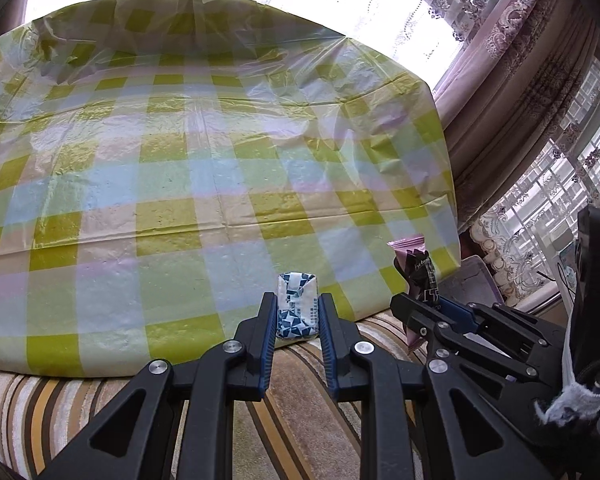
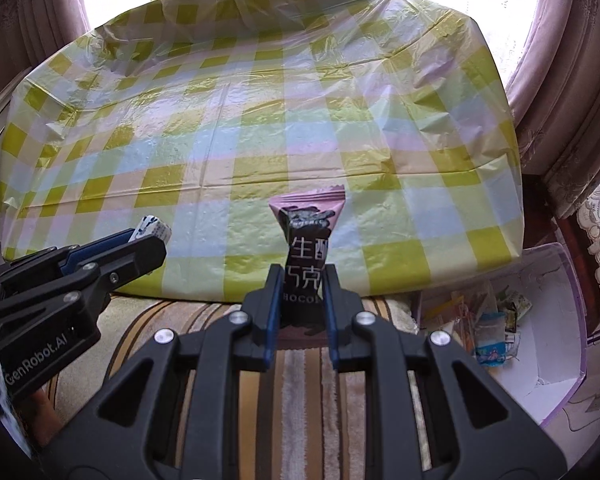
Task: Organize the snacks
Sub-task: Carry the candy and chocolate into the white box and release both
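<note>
My left gripper is shut on a small blue-and-white wrapped snack, held upright over the near edge of the checked table. To its right, my right gripper clamps a pink and black chocolate packet. In the right wrist view the right gripper pinches that chocolate packet at its lower half, with the crimped pink top standing free. The left gripper shows at the left there, the blue-and-white snack poking out of its tips.
A yellow-green checked plastic cloth covers the table. A striped rug lies below both grippers. At the right stands a clear purple-rimmed bin holding several snack packets. Curtains and bright windows surround the table.
</note>
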Action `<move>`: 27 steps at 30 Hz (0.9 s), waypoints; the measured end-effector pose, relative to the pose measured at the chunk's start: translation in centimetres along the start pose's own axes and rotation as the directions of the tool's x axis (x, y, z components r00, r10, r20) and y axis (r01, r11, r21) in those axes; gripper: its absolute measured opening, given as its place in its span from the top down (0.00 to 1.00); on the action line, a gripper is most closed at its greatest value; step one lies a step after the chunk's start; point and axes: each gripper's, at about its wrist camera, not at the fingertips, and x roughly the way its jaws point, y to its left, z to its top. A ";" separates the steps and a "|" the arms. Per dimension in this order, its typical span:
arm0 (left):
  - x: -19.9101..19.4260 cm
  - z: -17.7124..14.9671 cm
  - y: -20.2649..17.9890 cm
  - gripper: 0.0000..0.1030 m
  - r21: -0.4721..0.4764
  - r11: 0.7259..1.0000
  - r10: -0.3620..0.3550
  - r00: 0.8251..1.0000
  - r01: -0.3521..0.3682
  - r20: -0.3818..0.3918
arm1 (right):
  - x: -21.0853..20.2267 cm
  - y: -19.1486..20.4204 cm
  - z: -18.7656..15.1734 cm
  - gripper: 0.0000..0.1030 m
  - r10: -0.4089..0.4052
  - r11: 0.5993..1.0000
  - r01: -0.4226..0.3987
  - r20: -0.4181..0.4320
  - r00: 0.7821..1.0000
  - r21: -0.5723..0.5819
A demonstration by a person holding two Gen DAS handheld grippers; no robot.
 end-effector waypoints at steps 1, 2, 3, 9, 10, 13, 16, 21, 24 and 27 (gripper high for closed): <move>0.1 -0.1 -0.2 0.79 0.001 1.000 -0.004 1.000 0.004 -0.004 | 0.0 -0.2 -0.2 0.78 0.000 1.000 0.000 -0.004 1.000 0.001; 0.1 -0.2 -0.4 0.79 0.003 1.000 -0.005 1.000 0.005 -0.008 | 0.0 -0.3 -0.3 0.78 0.000 1.000 0.000 -0.007 1.000 0.003; 0.2 -0.2 -0.5 0.79 0.004 1.000 -0.006 1.000 0.006 -0.010 | -0.1 -0.5 -0.5 0.78 0.001 1.000 -0.001 -0.011 1.000 0.005; 0.7 -0.4 -1.1 0.79 0.012 1.000 -0.014 0.999 0.014 -0.029 | 0.2 -1.7 -1.5 0.78 0.021 0.999 -0.020 -0.043 0.999 0.031; 0.8 -0.4 -1.2 0.79 0.011 1.000 -0.017 0.999 0.017 -0.034 | 0.2 -1.9 -1.6 0.78 0.024 0.999 -0.022 -0.045 0.999 0.034; 1.1 -0.4 -1.4 0.79 0.011 1.000 -0.028 0.998 0.028 -0.048 | 0.1 -2.7 -1.9 0.78 0.019 0.999 -0.017 -0.047 0.999 0.044; 1.6 -0.4 -1.9 0.79 0.015 0.999 -0.040 0.997 0.041 -0.063 | -0.1 -3.9 -2.2 0.78 0.006 0.998 -0.003 -0.050 0.999 0.059; 2.2 -0.3 -3.5 0.79 0.039 0.996 -0.071 0.994 0.075 -0.085 | -0.6 -6.4 -2.4 0.78 -0.021 0.994 0.026 -0.046 0.999 0.103; 3.1 -0.1 -5.2 0.79 0.056 0.991 -0.112 0.987 0.119 -0.115 | -0.8 -8.3 -2.7 0.78 -0.052 0.990 0.057 -0.043 0.998 0.129; 4.4 0.1 -7.4 0.79 0.086 0.983 -0.145 0.978 0.159 -0.152 | -0.9 -10.6 -3.1 0.78 -0.091 0.982 0.098 -0.050 0.995 0.161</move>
